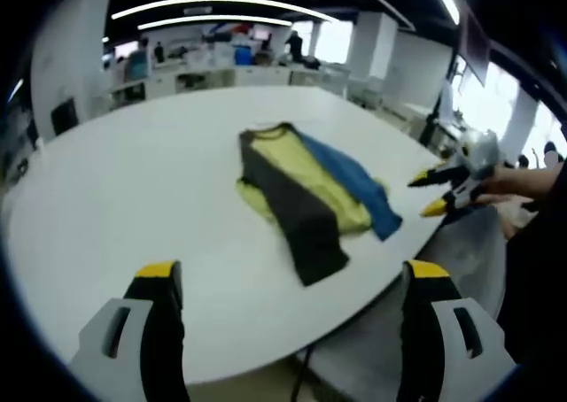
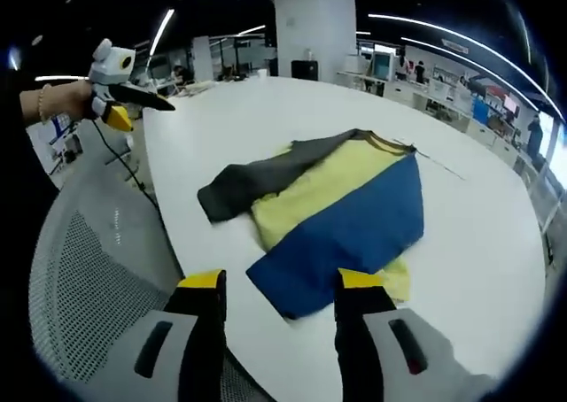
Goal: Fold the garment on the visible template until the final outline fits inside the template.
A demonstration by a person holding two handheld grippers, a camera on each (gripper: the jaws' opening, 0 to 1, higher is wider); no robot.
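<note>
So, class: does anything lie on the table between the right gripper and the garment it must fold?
Nothing visible does. In the right gripper view the right gripper, jaws open, points straight at the near blue edge of the garment, with only bare white table around it. A mesh chair sits off to the side.

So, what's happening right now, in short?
Left gripper open, right gripper open, both empty. Garment partly folded on white table. Mesh chair beside table edge.
</note>
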